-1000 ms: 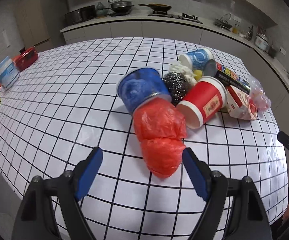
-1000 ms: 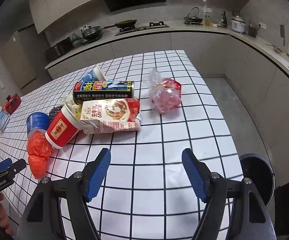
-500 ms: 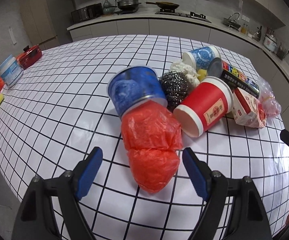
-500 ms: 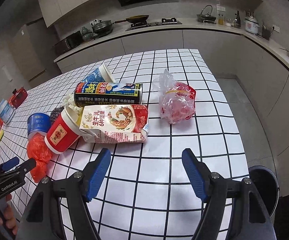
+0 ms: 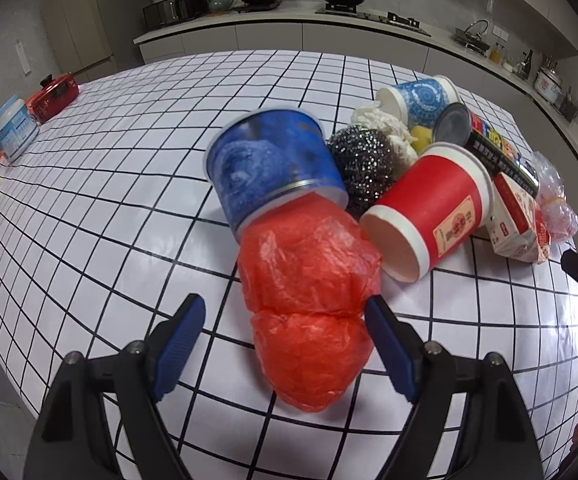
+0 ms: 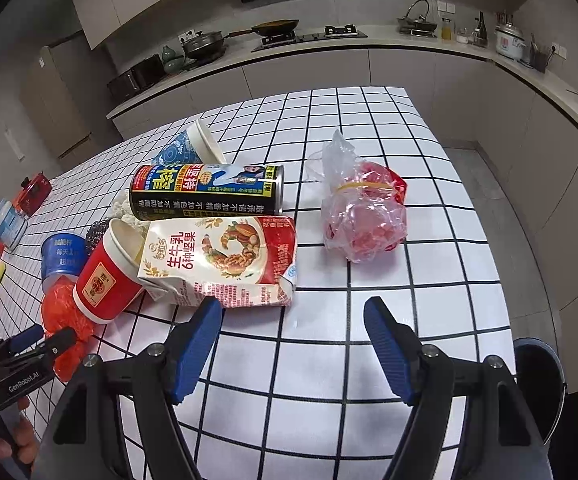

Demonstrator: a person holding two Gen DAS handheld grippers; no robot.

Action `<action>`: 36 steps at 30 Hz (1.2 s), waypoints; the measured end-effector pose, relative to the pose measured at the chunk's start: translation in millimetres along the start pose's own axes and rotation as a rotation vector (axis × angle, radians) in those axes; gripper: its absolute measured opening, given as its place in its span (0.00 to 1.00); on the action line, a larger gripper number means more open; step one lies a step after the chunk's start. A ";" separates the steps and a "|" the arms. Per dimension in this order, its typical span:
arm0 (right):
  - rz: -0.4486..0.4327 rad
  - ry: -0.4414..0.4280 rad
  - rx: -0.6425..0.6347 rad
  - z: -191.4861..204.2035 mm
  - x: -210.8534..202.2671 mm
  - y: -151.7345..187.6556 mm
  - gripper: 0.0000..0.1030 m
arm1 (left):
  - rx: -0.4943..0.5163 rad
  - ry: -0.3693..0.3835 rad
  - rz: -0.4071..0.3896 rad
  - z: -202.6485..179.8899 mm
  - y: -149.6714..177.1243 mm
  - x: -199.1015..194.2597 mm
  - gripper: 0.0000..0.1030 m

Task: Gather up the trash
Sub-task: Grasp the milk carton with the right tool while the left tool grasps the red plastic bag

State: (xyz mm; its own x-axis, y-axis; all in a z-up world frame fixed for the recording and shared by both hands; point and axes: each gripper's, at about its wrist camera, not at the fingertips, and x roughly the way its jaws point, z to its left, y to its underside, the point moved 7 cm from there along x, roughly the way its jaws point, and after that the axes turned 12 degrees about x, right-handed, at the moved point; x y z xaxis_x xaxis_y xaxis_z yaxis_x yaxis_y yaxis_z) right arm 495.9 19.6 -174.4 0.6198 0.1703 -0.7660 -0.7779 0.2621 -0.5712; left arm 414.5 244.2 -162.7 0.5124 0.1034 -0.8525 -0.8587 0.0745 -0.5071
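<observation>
In the left wrist view, our left gripper (image 5: 285,334) stands wide, its blue pads either side of the near end of the crumpled red plastic bag (image 5: 309,300) without pressing on it; whether the right pad brushes the bag we cannot tell. The bag lies on the gridded table (image 5: 109,184), close to its near edge. Touching its far end is the blue can (image 5: 273,164), lying on its side. Beside that lie the steel scourer (image 5: 363,164), the tipped red paper cup (image 5: 429,208), and a blue-patterned cup (image 5: 421,98) farther back.

In the right wrist view, our right gripper (image 6: 293,334) is also wide and holds nothing, hovering over bare table just in front of the milk carton (image 6: 221,264). Behind the carton lies the black drink can (image 6: 205,190). The clear bag of red scraps (image 6: 363,216) sits apart, toward the table's right edge. A dark bin (image 6: 539,376) stands on the floor below that edge.
</observation>
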 end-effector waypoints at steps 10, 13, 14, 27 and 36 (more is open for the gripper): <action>-0.033 -0.066 -0.138 40.4 12.0 -16.2 0.77 | -0.012 0.062 0.027 -2.7 3.9 10.4 0.81; -0.027 -0.055 -0.105 31.1 25.0 -28.2 0.77 | -0.026 0.070 0.029 -0.1 6.2 8.5 0.81; -0.009 -0.074 -0.082 27.6 30.3 -29.9 0.77 | -0.030 0.068 0.027 2.0 6.8 6.7 0.81; 0.182 -0.296 -0.034 40.3 31.1 14.9 0.77 | -0.031 0.062 0.015 2.8 9.6 -2.5 0.81; 0.113 -0.246 -0.227 48.3 6.5 32.6 0.77 | -0.037 0.060 0.008 8.0 12.2 -5.3 0.81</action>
State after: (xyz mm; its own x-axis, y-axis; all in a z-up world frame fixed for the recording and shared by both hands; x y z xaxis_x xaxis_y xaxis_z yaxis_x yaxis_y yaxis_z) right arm 479.6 75.1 -183.7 0.5137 0.4169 -0.7499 -0.8289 0.0155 -0.5592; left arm 401.4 252.4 -163.3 0.5048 0.0440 -0.8621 -0.8632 0.0372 -0.5035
